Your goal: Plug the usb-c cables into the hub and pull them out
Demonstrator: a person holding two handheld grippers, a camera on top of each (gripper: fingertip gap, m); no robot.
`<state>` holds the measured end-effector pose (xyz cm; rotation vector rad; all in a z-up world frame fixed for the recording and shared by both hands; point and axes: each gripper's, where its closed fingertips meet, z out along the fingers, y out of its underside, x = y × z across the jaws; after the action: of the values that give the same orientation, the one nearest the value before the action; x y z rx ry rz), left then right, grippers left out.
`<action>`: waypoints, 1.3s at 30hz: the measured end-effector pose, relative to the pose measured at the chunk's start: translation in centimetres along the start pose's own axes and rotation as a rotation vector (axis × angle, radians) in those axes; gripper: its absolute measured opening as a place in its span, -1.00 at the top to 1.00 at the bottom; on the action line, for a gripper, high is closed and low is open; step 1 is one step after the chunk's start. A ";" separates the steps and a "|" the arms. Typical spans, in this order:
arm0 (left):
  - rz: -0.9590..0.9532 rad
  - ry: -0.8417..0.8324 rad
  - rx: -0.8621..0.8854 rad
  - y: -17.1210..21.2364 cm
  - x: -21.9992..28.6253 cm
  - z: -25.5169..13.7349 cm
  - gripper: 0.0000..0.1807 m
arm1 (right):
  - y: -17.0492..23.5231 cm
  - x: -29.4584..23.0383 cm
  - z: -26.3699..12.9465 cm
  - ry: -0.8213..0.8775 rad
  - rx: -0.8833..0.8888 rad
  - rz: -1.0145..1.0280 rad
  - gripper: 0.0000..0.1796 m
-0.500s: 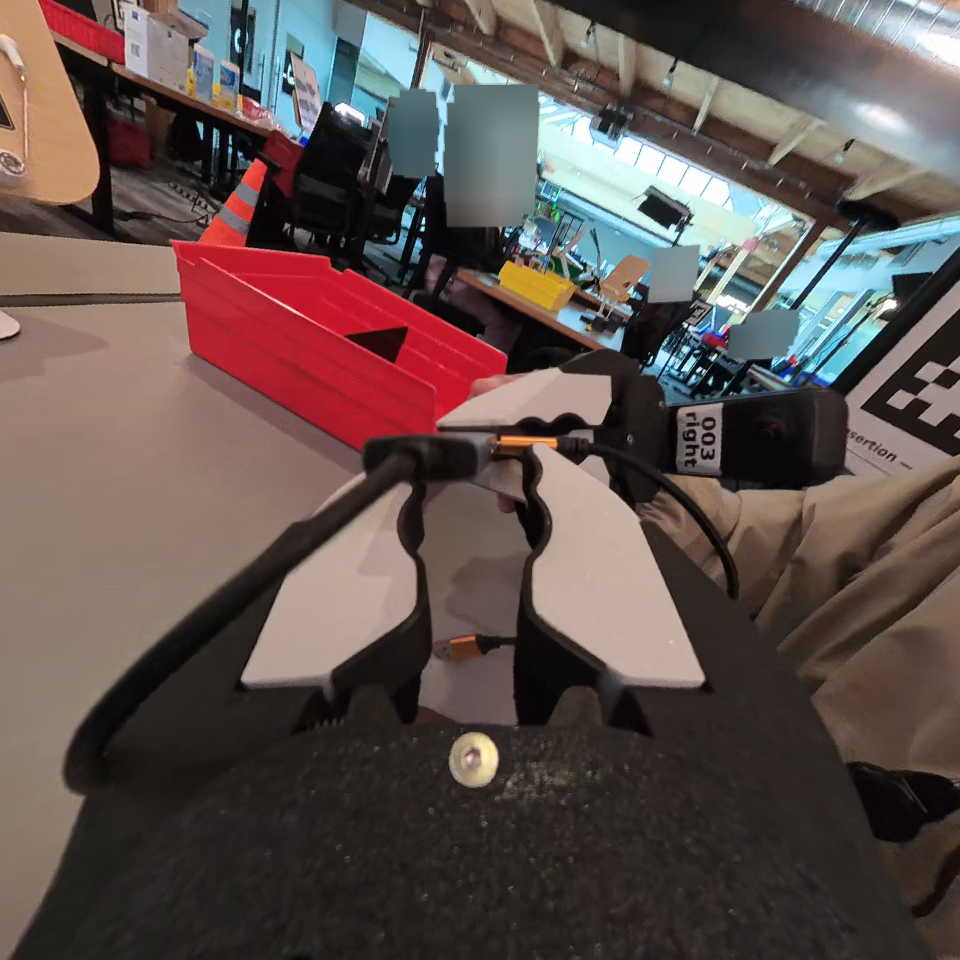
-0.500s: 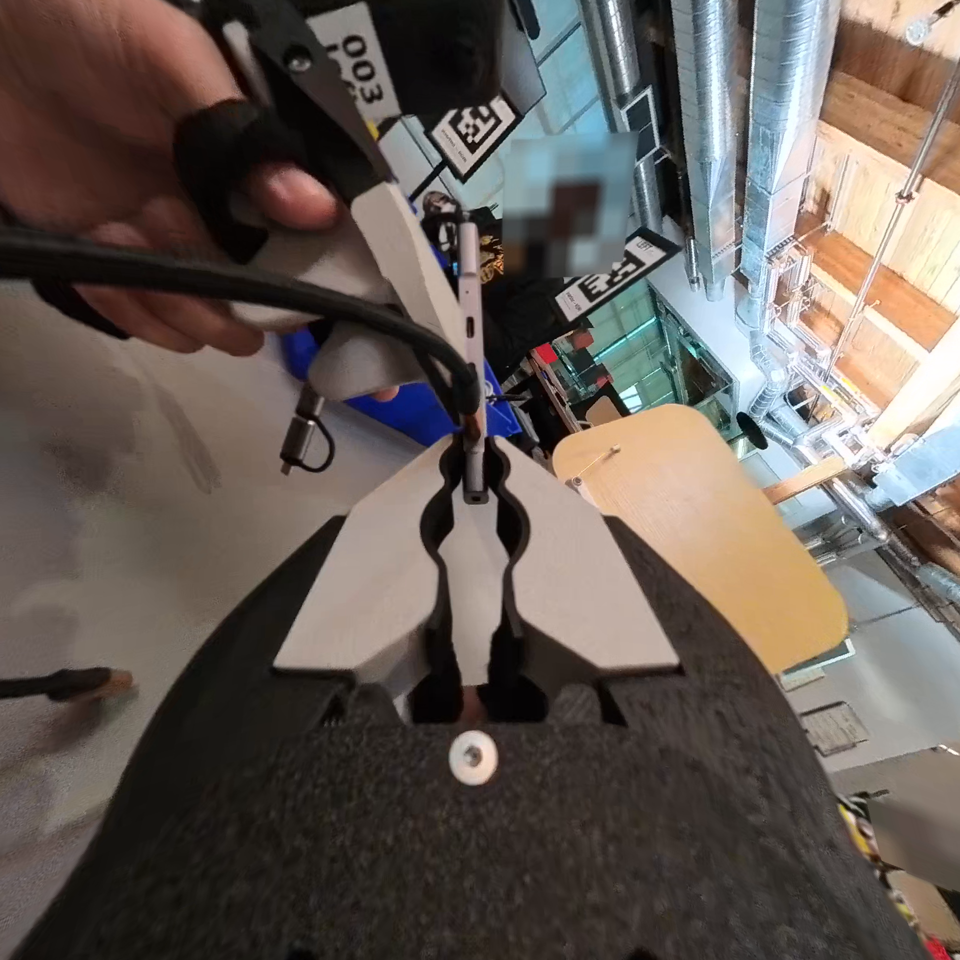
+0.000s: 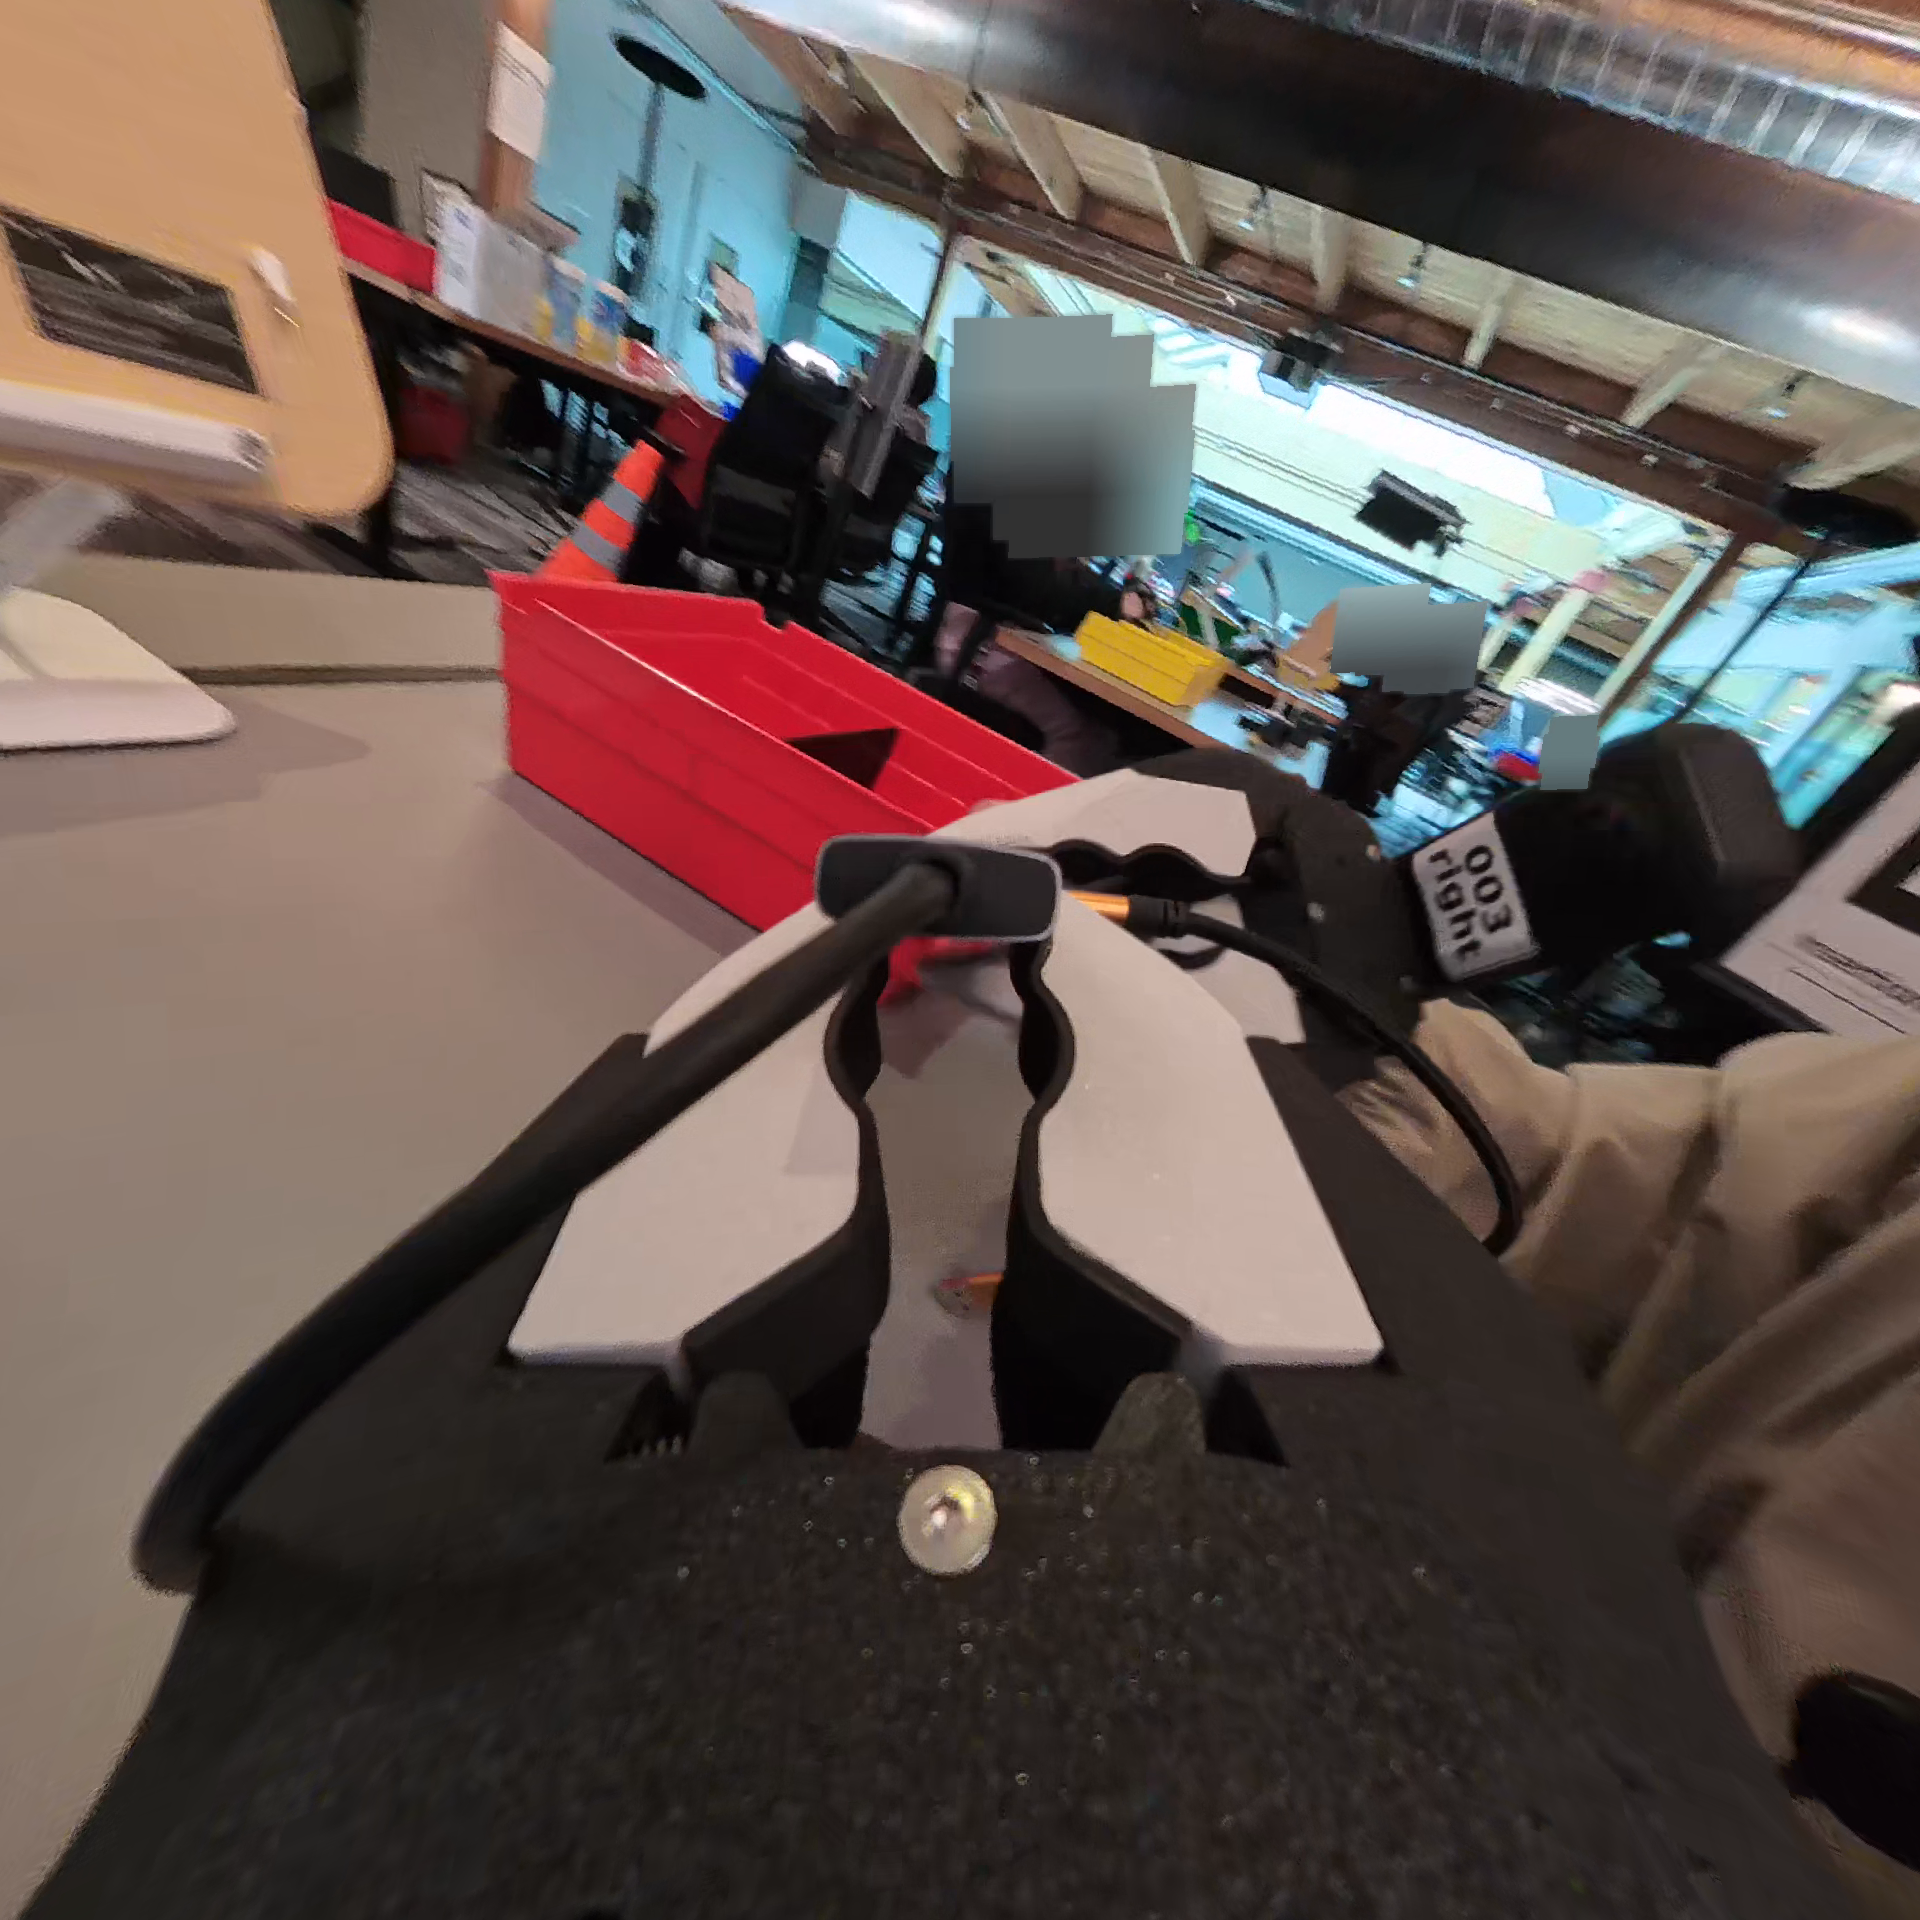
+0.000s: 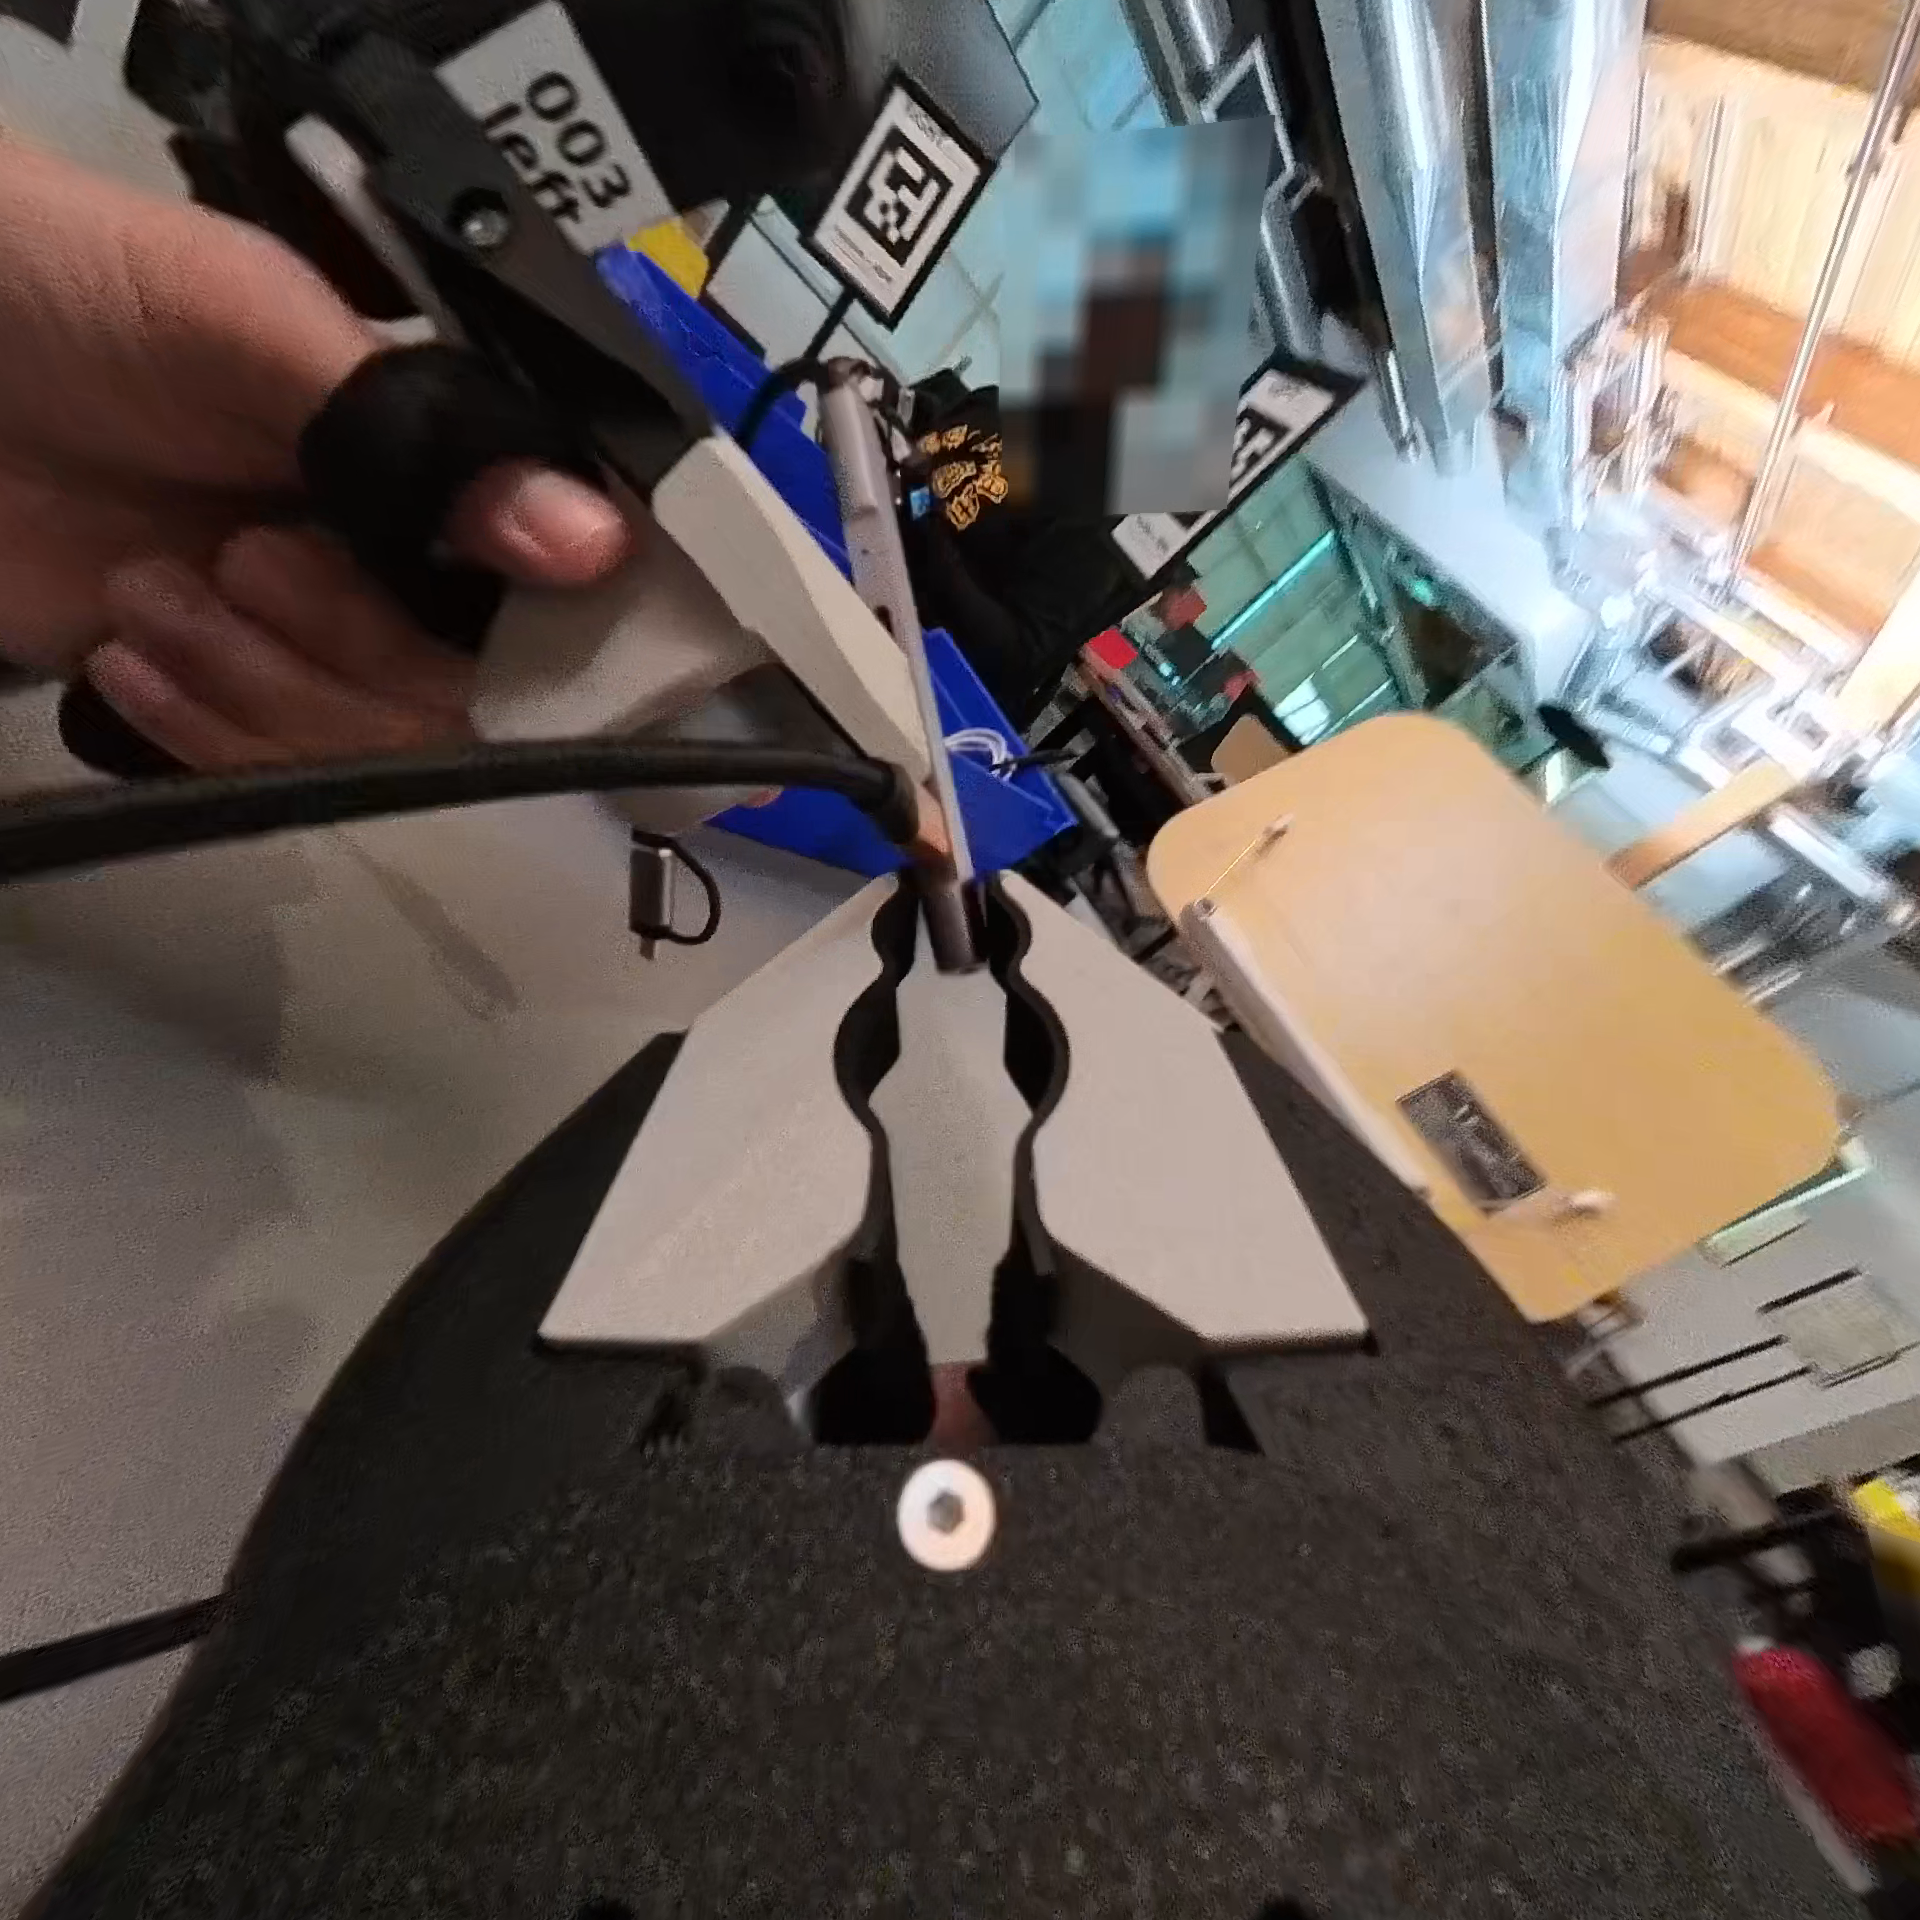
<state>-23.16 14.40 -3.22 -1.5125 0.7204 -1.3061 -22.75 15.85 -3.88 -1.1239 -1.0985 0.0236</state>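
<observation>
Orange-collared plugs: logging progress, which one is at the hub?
The plug held by the right gripper, meeting the hub end; the other plug lies loose on the table.

A grey table is seen spreading out to the left, its surface matte and plain. At its far edge a red bin is set directly on it, long side angled across the view. Over at the left, a white stand base is planted flat on the top. Close in, an orange-tipped cable end is glimpsed lying on the grey. In the right wrist view a blue bin is found on the tabletop, with a small grey adapter beside it.
</observation>
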 end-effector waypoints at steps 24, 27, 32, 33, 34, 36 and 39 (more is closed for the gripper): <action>0.413 -0.414 0.124 -1.2 -4.0 -1.2 0.74 | 0.3 -0.3 2.4 0.094 -0.126 1.072 0.87; 0.455 -0.439 0.082 -1.2 -4.2 -1.2 0.75 | 0.6 -0.4 2.3 0.106 -0.143 1.052 0.87; 0.425 -0.481 0.027 -0.7 -4.6 -0.9 0.75 | 1.2 -0.6 2.2 0.122 -0.166 1.059 0.87; 0.423 -0.484 0.018 -0.6 -4.6 -0.9 0.75 | 1.3 -0.6 2.2 0.120 -0.164 1.074 0.87; 0.404 -0.484 0.012 -0.4 -4.8 -0.8 0.75 | 1.5 -0.6 2.2 0.121 -0.167 1.082 0.87; 0.340 -0.471 0.004 0.0 -5.1 -0.5 0.75 | 1.9 -0.7 2.1 0.134 -0.180 1.089 0.87; 0.276 -0.458 -0.017 0.6 -5.5 -0.3 0.75 | 2.6 -0.9 2.2 0.147 -0.205 1.092 0.87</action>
<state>-24.70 19.02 -5.85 -1.5851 0.6128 -0.7131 -23.49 18.15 -6.39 -1.7636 -0.2538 0.6819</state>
